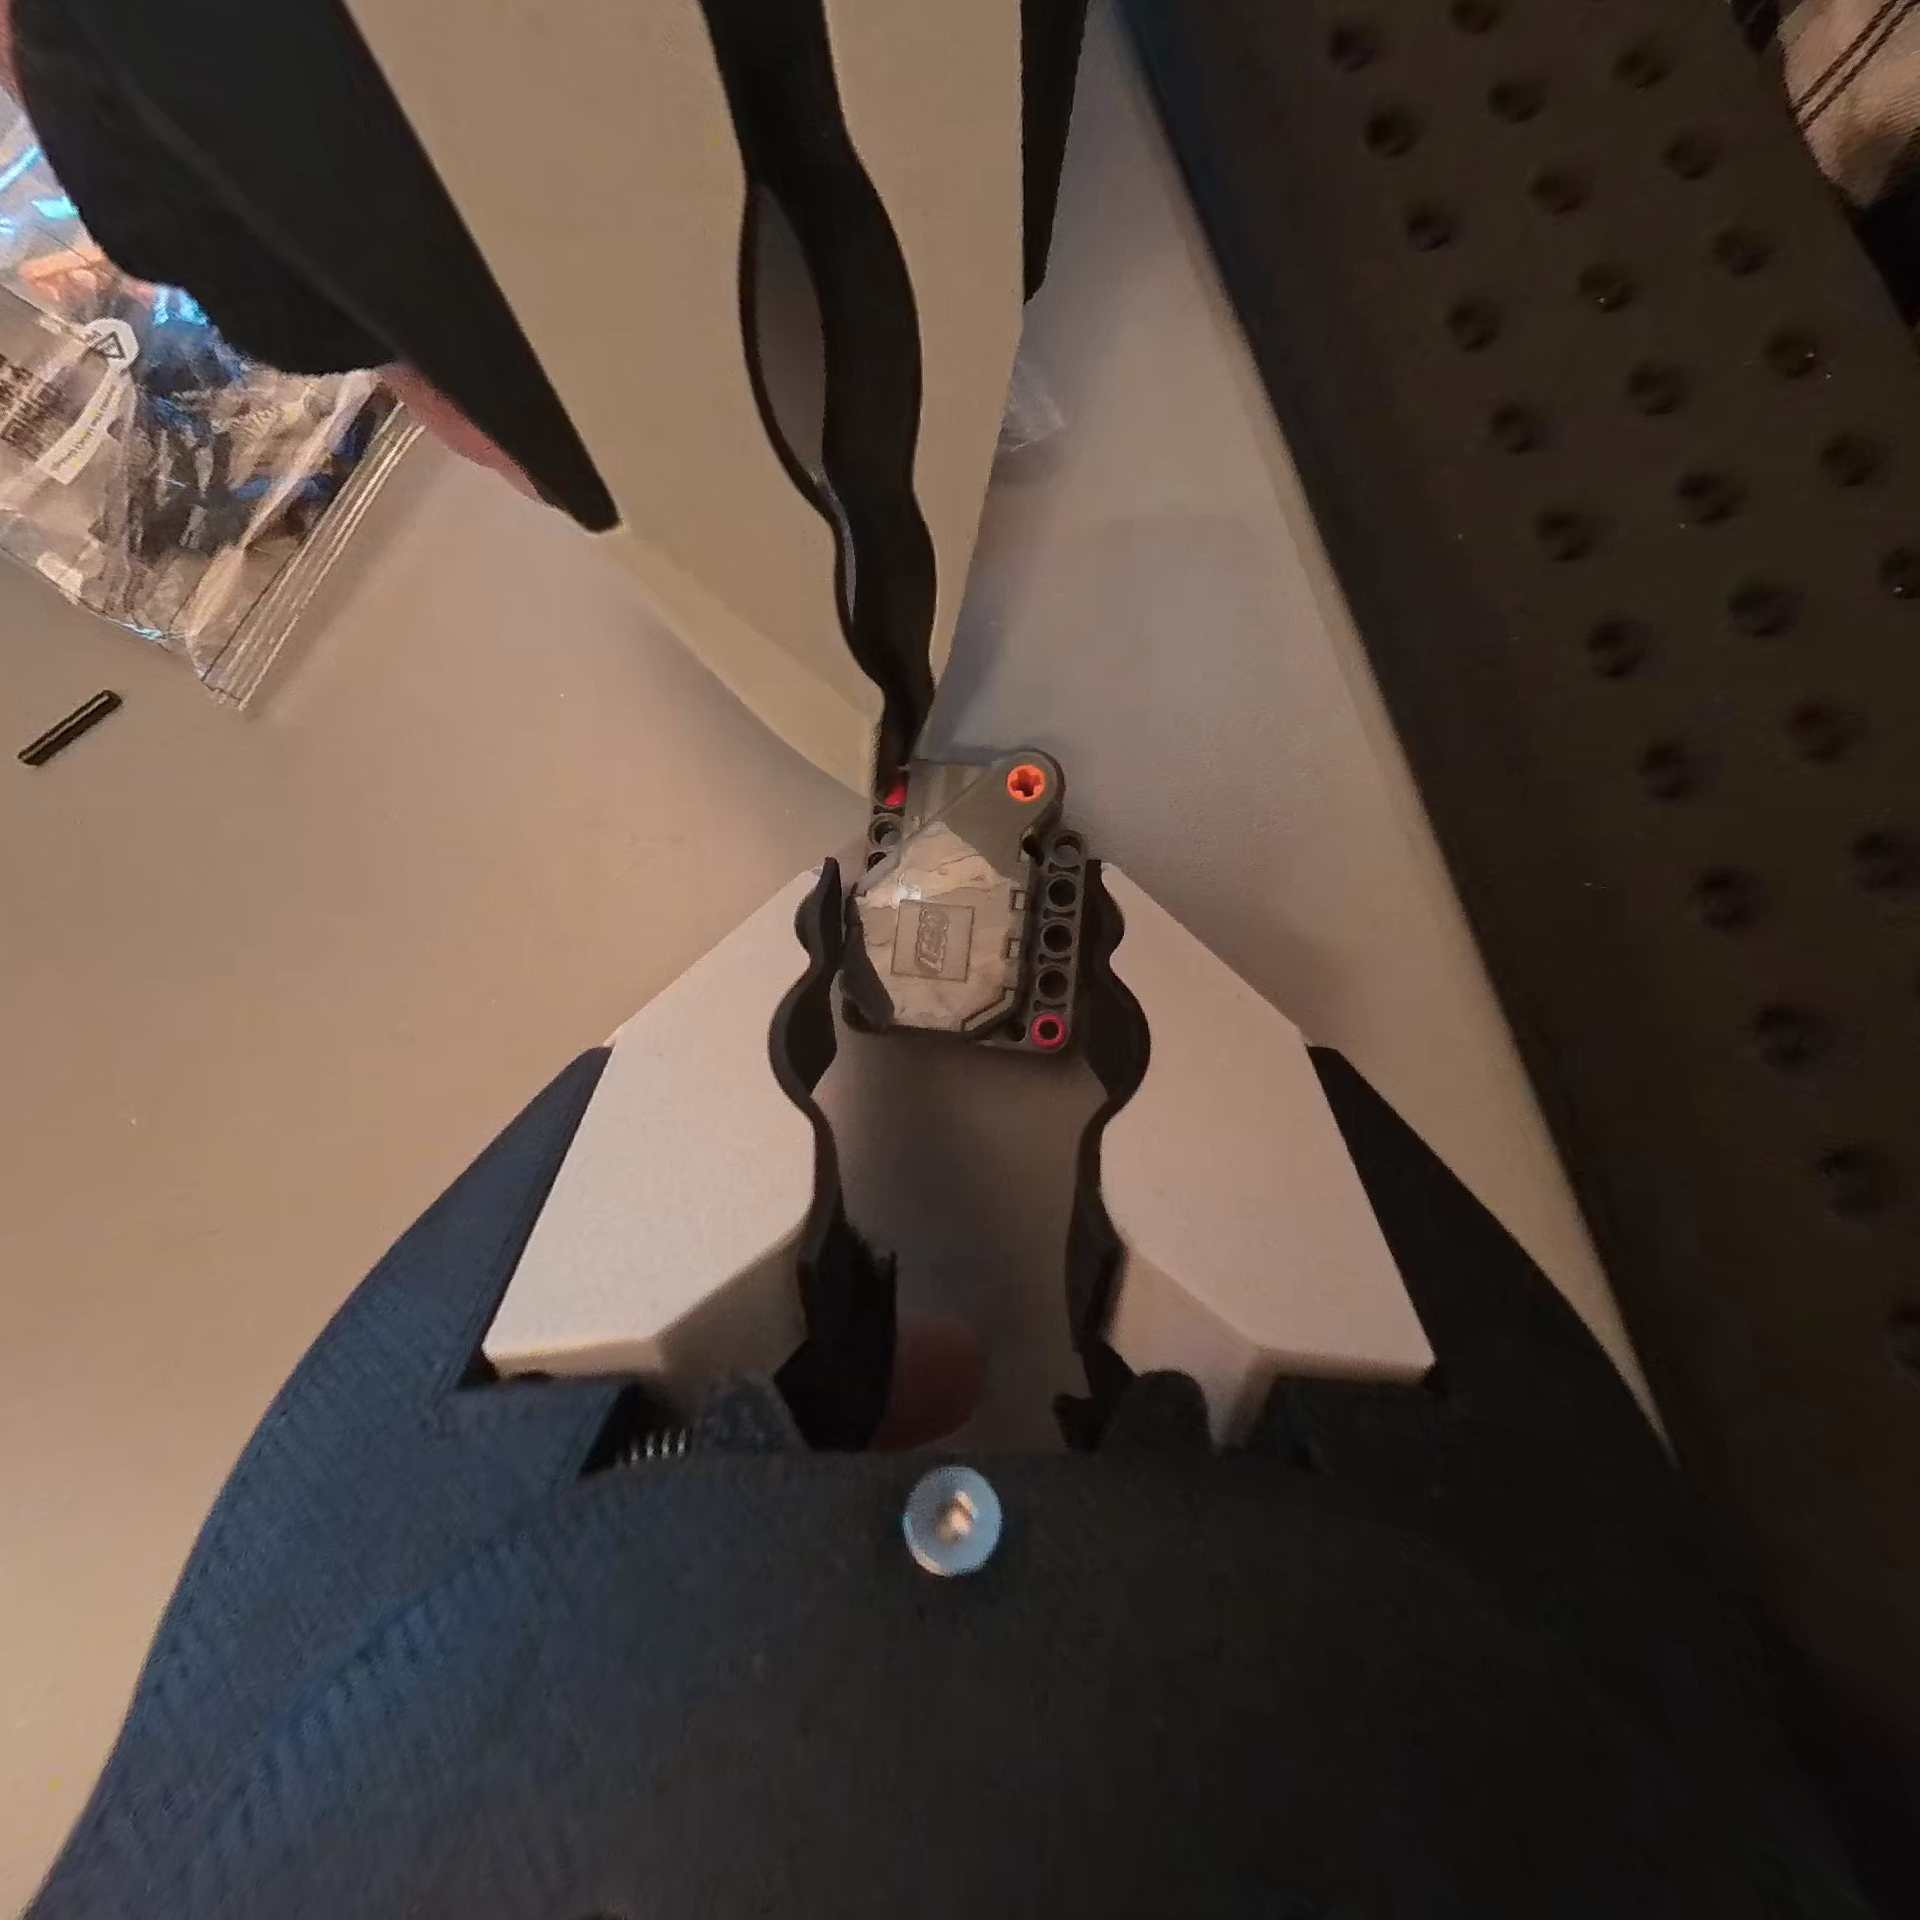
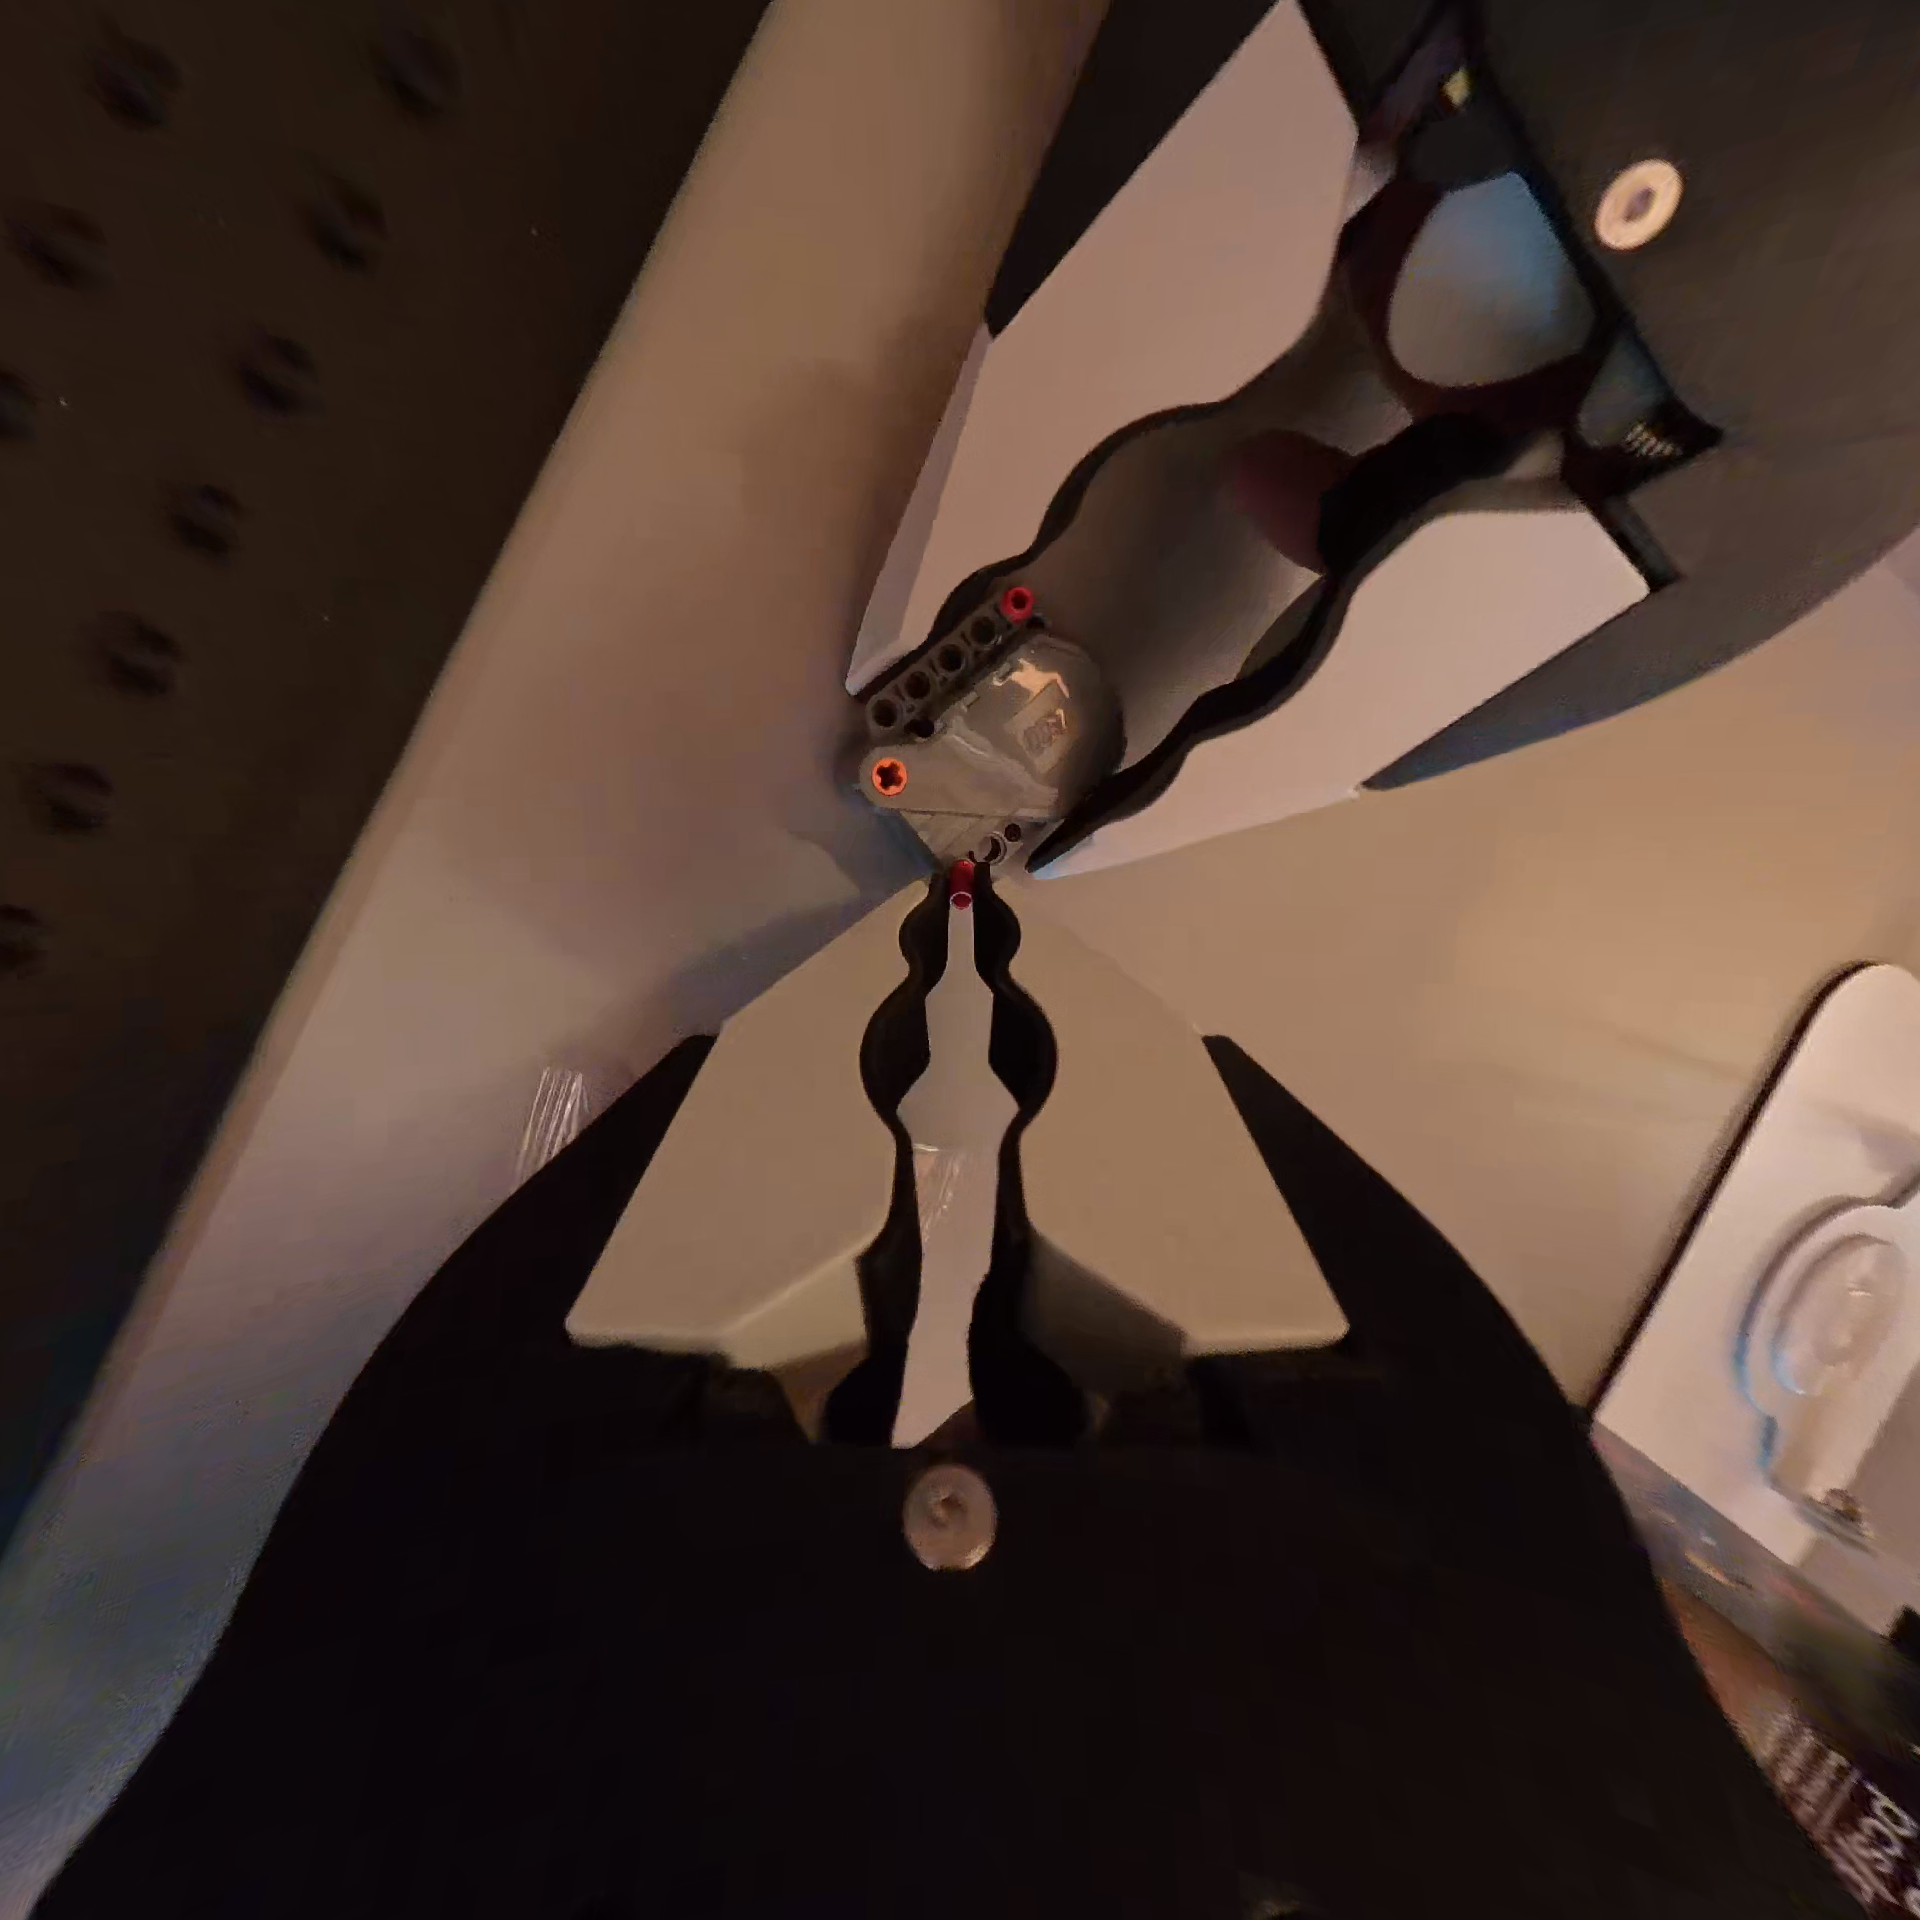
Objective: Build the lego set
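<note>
Left gripper (image 1: 961, 914) jaws clench the grey motor block (image 1: 961, 914); right gripper (image 2: 961, 891) jaws pinch a red pin (image 2: 961, 885) at the block's corner hole above the surface (image 1: 312, 935).

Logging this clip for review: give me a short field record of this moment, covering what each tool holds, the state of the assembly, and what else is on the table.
left tool: shut on the grey motor block, gripping it by its sides
right tool: shut on a red pin
pin position: at a hole in the block's corner; whether seated, cannot tell
block details: orange axle hub, another red pin already in the beam
table: clear parts bag, loose black axle
</note>
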Tool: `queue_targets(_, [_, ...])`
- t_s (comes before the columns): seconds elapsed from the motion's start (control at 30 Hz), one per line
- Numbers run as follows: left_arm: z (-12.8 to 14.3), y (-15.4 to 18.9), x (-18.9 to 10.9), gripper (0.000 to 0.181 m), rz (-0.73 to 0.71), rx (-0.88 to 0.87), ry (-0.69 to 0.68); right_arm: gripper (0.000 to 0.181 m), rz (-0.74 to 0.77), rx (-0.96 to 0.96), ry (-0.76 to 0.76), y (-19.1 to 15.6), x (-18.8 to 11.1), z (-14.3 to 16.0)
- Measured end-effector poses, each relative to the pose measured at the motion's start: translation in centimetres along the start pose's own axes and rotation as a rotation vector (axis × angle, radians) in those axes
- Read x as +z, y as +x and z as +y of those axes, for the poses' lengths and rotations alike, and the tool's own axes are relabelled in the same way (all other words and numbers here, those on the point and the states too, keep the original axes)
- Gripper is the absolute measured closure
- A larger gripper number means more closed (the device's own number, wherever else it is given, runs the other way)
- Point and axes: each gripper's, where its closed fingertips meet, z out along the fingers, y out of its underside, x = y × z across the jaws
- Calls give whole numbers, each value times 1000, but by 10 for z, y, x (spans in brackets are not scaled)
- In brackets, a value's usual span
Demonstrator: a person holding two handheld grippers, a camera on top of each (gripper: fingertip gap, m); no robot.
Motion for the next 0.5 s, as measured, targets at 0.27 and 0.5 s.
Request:
queue_targets(0.27, [-1,2,1,138,16,5,8,179,-59,-103,-88,-3,-1,0])
queue_targets(0.5, [0,3,1,138,30,5,19,180,-171,-159,-117,-5,-1,-1])
